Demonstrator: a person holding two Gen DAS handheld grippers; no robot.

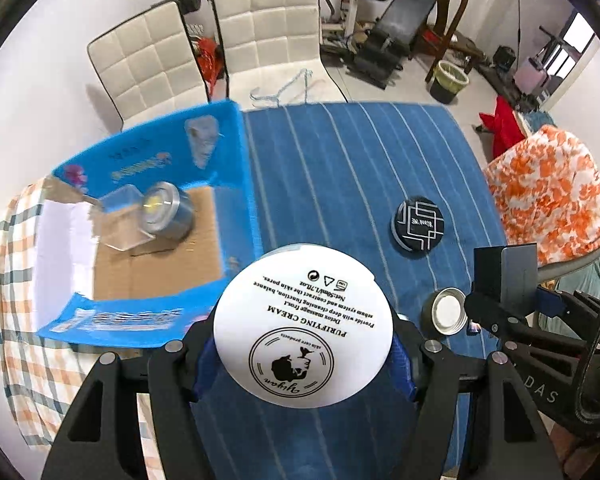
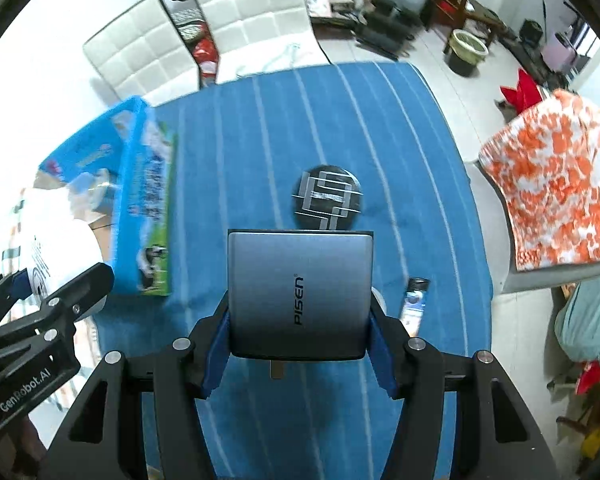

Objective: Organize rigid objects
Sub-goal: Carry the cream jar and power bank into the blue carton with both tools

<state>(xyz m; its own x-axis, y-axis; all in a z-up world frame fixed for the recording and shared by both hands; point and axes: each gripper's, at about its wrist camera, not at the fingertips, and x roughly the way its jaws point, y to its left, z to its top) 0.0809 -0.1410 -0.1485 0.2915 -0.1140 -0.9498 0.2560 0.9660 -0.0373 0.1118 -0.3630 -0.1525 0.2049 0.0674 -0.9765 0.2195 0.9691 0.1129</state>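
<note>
Left wrist view: left gripper (image 1: 303,354) clamps a white cream jar (image 1: 303,330), bottom label facing the camera, beside the blue carton (image 1: 148,308).
Carton contents: silver tin (image 1: 166,214), clear box (image 1: 120,220).
Right wrist view: right gripper (image 2: 299,346) grips a grey PISEN charger (image 2: 299,296) above the blue cloth (image 2: 260,128), before a black disc (image 2: 327,196).

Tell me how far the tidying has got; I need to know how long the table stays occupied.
Partly done. Done: a silver tin and a clear box lie in the blue carton. In hand: the left gripper clamps a white cream jar, the right gripper a grey PISEN charger. Left on the cloth: a black round tin, a small metal lid and a small packet.
</note>
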